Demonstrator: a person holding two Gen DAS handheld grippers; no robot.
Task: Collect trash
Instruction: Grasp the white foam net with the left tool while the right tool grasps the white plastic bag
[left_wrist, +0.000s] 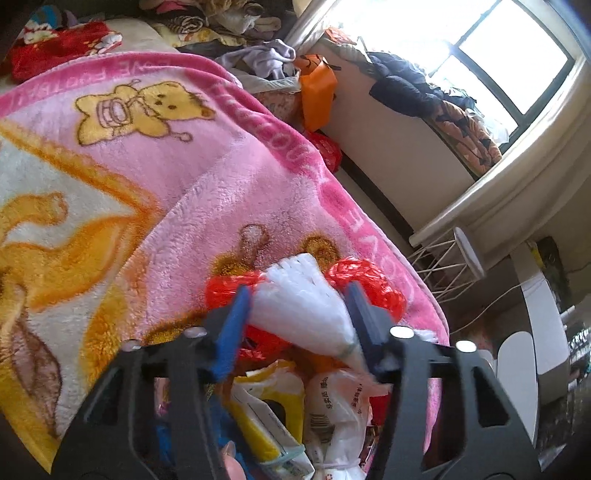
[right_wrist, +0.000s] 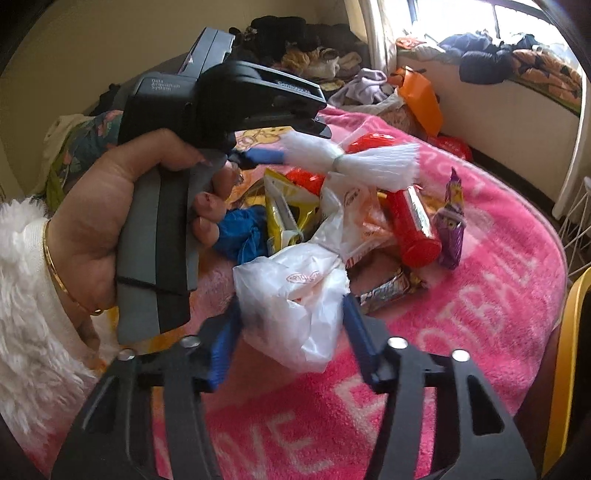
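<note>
Two claws are working the litter pile on the pink fleece blanket: the left claw is pinching a white pleated wrapper tied at its middle, lifted above the heap. The right claw is straddling a crumpled white plastic bag, seemingly gripping it; squeezing firmly before lifting should be keeping the slippery film from sliding out.

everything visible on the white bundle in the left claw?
The white bundle looks like thin pleated plastic or paper, cinched at the middle by a greyish band so both ends fan out. It is lifted above the trash pile on the pink blanket, one fanned end between the blue fingers of the left claw. Motion blur hides detail.
</note>
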